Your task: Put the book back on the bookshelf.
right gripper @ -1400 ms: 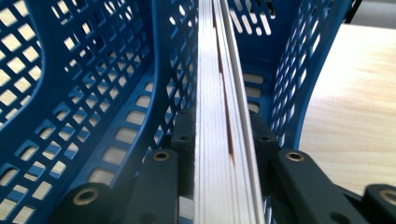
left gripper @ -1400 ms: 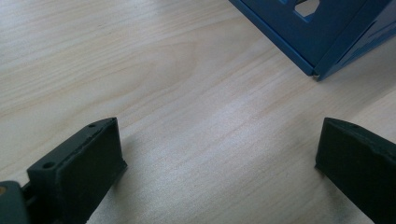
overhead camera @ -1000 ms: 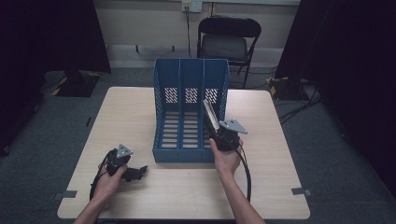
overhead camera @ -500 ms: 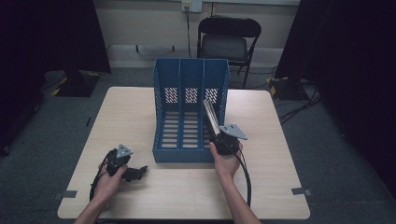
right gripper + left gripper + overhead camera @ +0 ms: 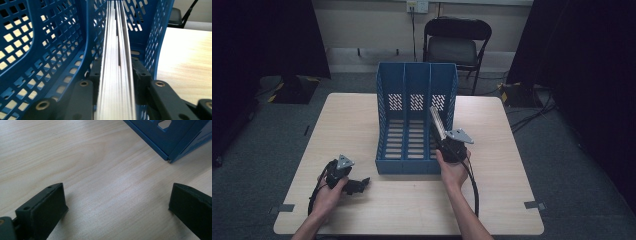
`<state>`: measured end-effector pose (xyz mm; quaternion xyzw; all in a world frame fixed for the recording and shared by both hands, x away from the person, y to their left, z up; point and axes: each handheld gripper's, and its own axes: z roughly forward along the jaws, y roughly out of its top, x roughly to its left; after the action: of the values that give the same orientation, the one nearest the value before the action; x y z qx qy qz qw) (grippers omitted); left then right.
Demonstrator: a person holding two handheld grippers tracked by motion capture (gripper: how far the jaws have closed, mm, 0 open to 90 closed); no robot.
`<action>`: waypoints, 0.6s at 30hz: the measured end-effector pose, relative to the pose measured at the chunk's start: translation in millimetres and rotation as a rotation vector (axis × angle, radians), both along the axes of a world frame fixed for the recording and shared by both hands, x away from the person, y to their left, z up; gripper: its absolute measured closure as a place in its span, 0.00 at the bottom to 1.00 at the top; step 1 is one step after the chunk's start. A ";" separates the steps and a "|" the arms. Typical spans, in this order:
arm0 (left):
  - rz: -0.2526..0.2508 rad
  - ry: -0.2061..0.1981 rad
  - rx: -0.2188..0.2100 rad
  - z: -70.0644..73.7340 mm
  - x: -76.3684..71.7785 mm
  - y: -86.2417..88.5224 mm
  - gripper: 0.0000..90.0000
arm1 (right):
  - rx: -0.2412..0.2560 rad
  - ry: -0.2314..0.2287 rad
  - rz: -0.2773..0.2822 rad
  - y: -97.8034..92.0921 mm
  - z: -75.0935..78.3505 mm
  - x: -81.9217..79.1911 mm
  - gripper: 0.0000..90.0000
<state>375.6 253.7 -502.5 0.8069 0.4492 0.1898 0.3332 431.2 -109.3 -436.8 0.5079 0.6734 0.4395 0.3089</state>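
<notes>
The left gripper (image 5: 354, 186) rested on the table (image 5: 512, 200) near the front edge, jaws wide apart over bare wood. Farther in, the right gripper (image 5: 443, 142) clamped a stack of papers (image 5: 116, 75), edge-up, in the blue file rack's (image 5: 414, 95) rightmost compartment.

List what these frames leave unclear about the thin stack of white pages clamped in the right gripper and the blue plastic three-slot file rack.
- Thin stack of white pages, right gripper view: edge-on, so no cover or print shows.
- Same stack, high view: too small to read.
- Its far end, right gripper view: blurred; contact with the blue plastic three-slot file rack is unclear.
- Rack, left gripper view: cut off by the frame edge.
</notes>
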 end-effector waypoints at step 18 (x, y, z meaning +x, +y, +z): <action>-0.005 0.001 0.006 0.2 0.1 0.5 0.00 | -0.036 -0.061 -0.144 6.6 1.5 -6.2 0.84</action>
<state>375.7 254.2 -502.3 0.8091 0.4469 0.1901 0.3310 425.0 -102.7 -435.3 0.5357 0.6333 0.4193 0.3689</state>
